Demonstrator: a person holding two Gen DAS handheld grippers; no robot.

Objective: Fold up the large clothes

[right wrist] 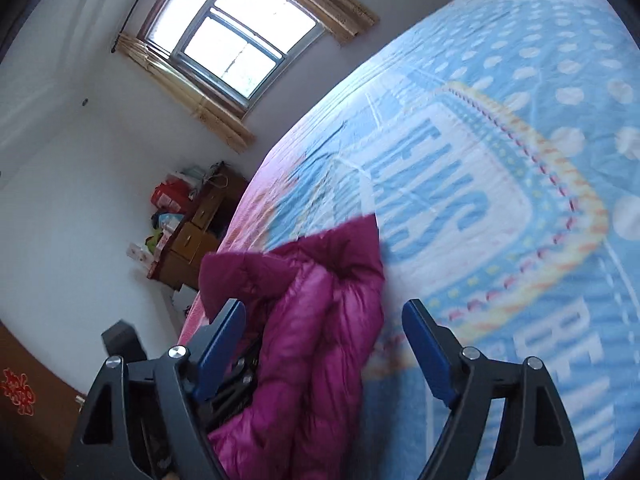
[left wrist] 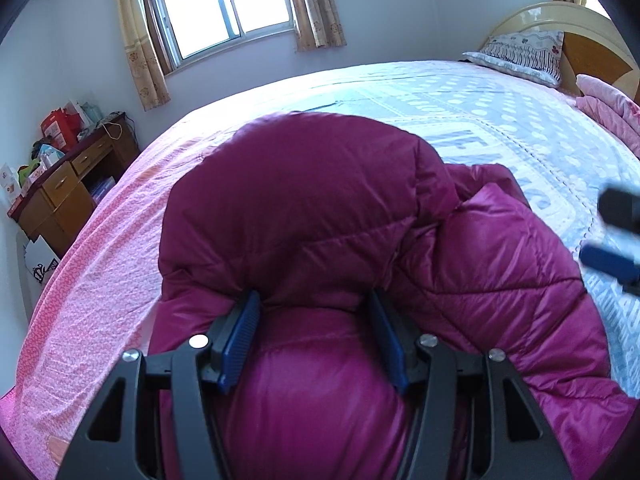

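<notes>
We keep the left gripper (left wrist: pixel 314 338) clamped on the puffy magenta quilted jacket (left wrist: pixel 320 208), while the right gripper (right wrist: pixel 324 344), jaws spread, regrasps its free edge on the blue patterned bedspread (right wrist: pixel 520 160).

Left gripper (left wrist: pixel 314 304) seemingly clamped on fabric, angled down; right gripper (right wrist: pixel 324 312) spread wide.

My jacket (left wrist: pixel 320 208) is a puffy quilted one in deep magenta, its shell faintly shiny and stitched in diagonal lines; it lies bunched on the bed, not flat, heaped into a rounded mound with a thick fold doubled over on top; a second padded part spreads out to the right of that mound, creased where the two meet; seen from my right side, the jacket (right wrist: pixel 320 320) shows as a crumpled ridge with one pointed corner lifted.
</notes>
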